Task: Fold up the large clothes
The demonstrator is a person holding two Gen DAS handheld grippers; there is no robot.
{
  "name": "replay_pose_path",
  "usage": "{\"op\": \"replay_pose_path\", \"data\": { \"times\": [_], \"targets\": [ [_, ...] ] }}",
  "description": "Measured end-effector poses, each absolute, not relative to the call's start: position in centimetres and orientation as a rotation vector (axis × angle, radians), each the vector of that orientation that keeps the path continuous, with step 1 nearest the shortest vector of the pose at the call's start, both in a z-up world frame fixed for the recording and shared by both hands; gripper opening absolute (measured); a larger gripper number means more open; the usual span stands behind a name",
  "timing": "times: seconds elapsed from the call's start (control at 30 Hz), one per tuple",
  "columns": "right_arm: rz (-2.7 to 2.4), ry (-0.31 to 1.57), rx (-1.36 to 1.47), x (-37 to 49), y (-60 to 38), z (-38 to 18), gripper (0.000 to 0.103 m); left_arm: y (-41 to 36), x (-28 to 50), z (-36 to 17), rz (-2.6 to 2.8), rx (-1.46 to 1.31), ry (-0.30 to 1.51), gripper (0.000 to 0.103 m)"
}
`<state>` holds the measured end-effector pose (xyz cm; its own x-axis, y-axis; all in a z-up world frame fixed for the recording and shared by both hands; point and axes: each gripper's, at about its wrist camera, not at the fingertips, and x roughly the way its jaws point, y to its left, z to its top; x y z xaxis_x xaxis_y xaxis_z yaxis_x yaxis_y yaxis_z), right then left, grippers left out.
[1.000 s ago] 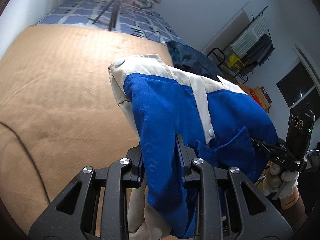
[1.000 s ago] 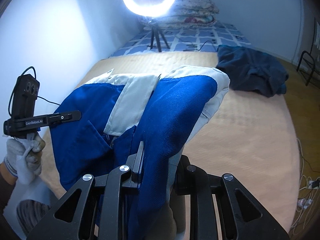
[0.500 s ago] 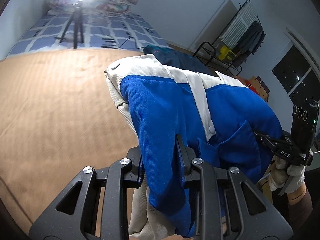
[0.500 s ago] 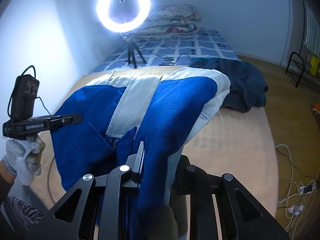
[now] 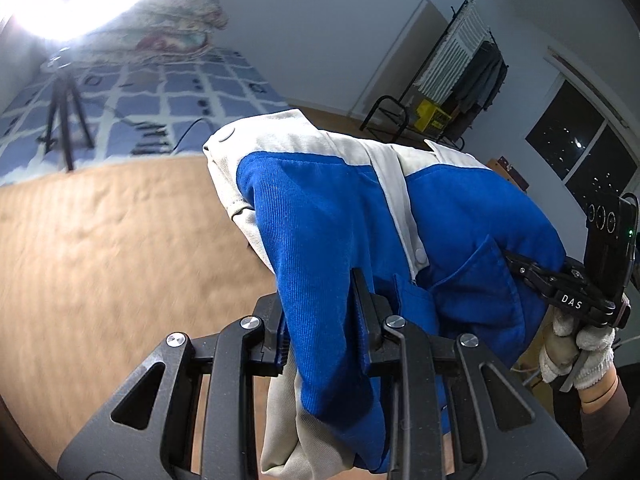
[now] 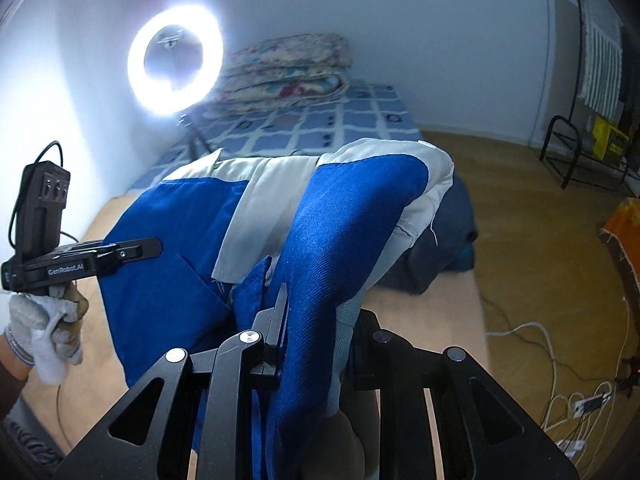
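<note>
Your left tool [image 5: 320, 312] is pinching a thick fold of the blue and cream jacket [image 5: 344, 216], with the cloth bunched between its two fingers and hanging down below them. Your right tool [image 6: 316, 320] is clamped on another fold of the same jacket [image 6: 352, 224], which rises ahead of the fingers and drapes off to the left of it. The jacket is held up in the air between the two tools, above the tan bed cover [image 5: 100, 240] that lies below and to the left of the left tool. Beyond the right tool, just behind the jacket, a dark blue garment [image 6: 444, 248] lies on the bed cover. Farther ahead of it a ring light [image 6: 174, 60] glows on its tripod, beside a stack of folded quilts [image 6: 284, 76].
</note>
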<state>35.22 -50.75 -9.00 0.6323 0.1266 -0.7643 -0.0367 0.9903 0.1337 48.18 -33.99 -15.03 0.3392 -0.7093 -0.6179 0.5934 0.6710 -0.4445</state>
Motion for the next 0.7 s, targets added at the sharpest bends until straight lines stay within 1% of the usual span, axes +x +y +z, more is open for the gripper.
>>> {"op": "replay_pose_path", "data": {
  "times": [0.43,0.7],
  "targets": [
    [0.041,0.869,0.114,43.0,-55.3,-10.2,0.019,-40.9,55.8,-14.7,-0.865,-0.157,0.845,0.024],
    [0.047,0.821,0.147,48.3,-60.0,-10.3,0.019,-45.1,60.6,-14.0,-0.843,-0.157,0.791,0.024]
  ]
}}
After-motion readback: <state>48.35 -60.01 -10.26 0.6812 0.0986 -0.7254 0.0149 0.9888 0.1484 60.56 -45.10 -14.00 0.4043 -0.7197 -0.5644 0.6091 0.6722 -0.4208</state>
